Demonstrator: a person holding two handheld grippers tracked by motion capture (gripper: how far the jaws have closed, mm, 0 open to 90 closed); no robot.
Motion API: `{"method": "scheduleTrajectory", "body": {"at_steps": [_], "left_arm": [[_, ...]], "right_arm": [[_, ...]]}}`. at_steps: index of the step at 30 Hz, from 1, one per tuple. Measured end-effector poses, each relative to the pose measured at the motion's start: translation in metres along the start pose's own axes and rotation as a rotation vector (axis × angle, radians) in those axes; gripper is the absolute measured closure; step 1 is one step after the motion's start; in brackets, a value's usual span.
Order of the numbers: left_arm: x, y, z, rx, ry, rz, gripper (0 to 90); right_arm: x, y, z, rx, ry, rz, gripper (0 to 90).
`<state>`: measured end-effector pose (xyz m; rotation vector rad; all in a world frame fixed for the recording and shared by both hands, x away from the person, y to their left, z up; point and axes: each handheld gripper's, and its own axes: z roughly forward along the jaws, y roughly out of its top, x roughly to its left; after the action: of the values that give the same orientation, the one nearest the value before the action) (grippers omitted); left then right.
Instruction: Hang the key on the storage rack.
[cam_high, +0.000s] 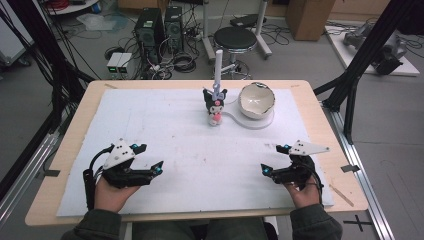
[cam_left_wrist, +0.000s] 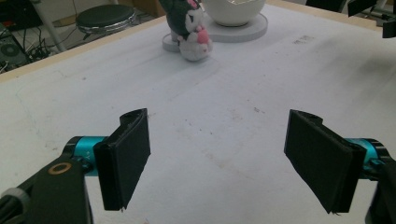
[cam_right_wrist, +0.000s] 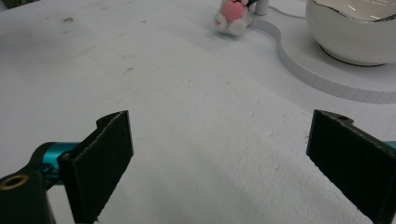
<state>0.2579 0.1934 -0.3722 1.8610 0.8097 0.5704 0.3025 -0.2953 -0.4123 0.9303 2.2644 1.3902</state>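
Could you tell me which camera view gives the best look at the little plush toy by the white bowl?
The high view: the plush toy shows whole, upright on the white mat beside the bowl. The left gripper view is closer but crops its head at the top edge. The right gripper view catches its pink and white lower part.

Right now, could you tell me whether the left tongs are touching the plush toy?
Apart. The high view shows the left tongs near the table's front edge, with a wide stretch of white mat between them and the plush toy.
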Motion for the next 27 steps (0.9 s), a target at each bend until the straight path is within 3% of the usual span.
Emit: {"method": "scheduleTrajectory", "body": {"at_steps": [27], "left_arm": [[0.001,-0.017,-0.012,0.002,0.018,-0.004,22.9]], "right_arm": [[0.000,0.000,0.001,0.009,-0.004,-0.002,6.2]]}}
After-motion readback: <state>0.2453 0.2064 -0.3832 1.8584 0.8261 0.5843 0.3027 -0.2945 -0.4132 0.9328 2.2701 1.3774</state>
